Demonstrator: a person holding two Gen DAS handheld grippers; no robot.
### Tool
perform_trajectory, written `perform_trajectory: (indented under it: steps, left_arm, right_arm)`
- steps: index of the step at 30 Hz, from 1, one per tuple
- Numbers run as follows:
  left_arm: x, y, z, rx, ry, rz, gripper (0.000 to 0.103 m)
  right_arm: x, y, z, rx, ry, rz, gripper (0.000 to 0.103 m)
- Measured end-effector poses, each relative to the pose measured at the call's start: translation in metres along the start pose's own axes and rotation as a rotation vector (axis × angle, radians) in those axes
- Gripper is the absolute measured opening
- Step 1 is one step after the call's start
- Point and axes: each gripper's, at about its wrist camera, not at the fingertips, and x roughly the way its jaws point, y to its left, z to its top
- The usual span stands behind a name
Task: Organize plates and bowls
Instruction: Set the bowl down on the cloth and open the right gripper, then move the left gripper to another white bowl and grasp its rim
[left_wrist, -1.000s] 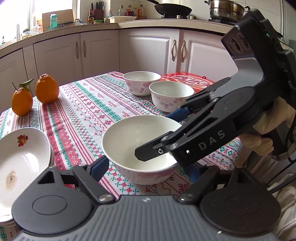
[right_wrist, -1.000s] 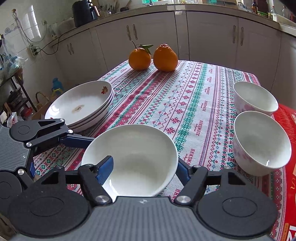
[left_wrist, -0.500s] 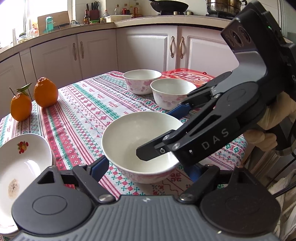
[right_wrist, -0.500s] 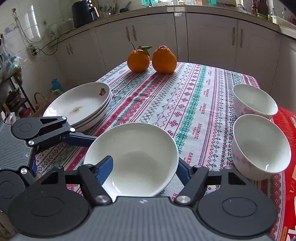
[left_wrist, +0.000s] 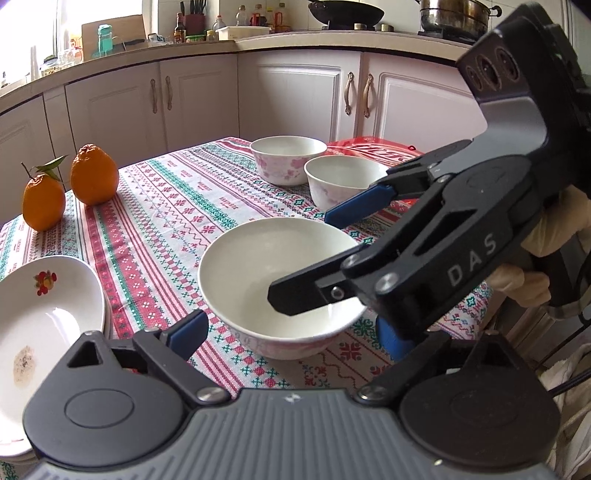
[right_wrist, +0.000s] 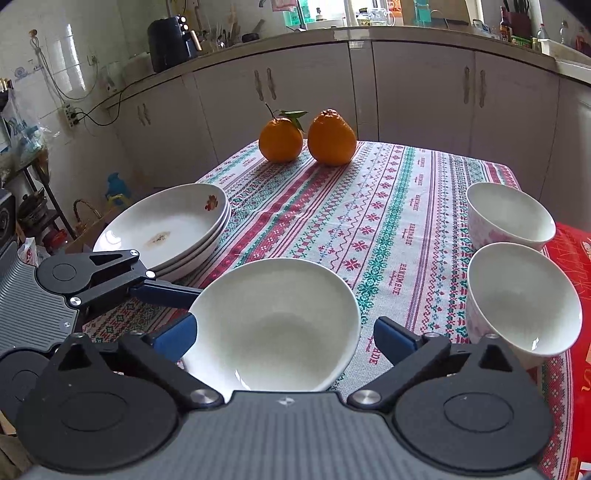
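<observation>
A white bowl with pink flowers stands on the patterned tablecloth near the front edge. My left gripper is open, its blue pads on either side of the bowl, apart from it. My right gripper is also open around the same bowl from the other side; its fingers reach over the rim in the left wrist view. Two more flowered bowls stand side by side further back. A stack of white plates with a fruit print sits at the table's edge.
Two oranges stand at the far corner of the table. A red mat lies under the edge by the two bowls. Kitchen cabinets surround the table.
Both grippers have drawn back and risen slightly from the bowl, which rests on the cloth. The right gripper's jaws stand a little wider from the rim.
</observation>
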Motion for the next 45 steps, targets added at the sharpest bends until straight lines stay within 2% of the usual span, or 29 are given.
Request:
perform_trajectory:
  steps: [12,15,17,20,23,27,31,39,42,45]
  left_arm:
    - [-0.026,-0.015,0.012,0.072,-0.016,0.007,0.097]
    - [-0.030,-0.016,0.020,0.061,-0.038,-0.006,0.102]
    - [-0.034,-0.015,0.027,0.044,-0.074,-0.027,0.102]
    - [-0.032,-0.017,0.039,0.046,-0.081,-0.028,0.102]
    - [-0.023,-0.020,0.053,0.053,-0.050,-0.040,0.102]
    - [-0.009,-0.027,0.076,0.104,-0.053,-0.006,0.102]
    - [0.009,-0.028,0.099,0.116,-0.066,-0.009,0.102]
    - [0.068,-0.037,0.132,0.159,0.015,-0.068,0.102]
    - [0.093,-0.037,0.139,0.138,0.055,-0.095,0.102]
    - [0.116,-0.033,0.145,0.099,0.097,-0.089,0.099]
  right_arm:
    - [-0.042,-0.009,-0.008,-0.039,-0.096,-0.113,0.103]
    - [-0.054,-0.015,-0.013,-0.047,-0.121,-0.161,0.103]
    - [-0.062,-0.020,-0.018,-0.042,-0.136,-0.178,0.103]
    - [-0.071,-0.029,-0.025,-0.032,-0.150,-0.196,0.103]
    - [-0.076,-0.039,-0.034,-0.040,-0.156,-0.232,0.103]
    - [-0.074,-0.051,-0.044,-0.051,-0.139,-0.298,0.103]
    - [-0.068,-0.061,-0.050,-0.069,-0.119,-0.352,0.103]
    - [-0.059,-0.089,-0.051,-0.037,-0.133,-0.362,0.103]
    - [-0.054,-0.100,-0.050,-0.026,-0.129,-0.350,0.103]
    - [-0.045,-0.107,-0.048,-0.040,-0.117,-0.354,0.103]
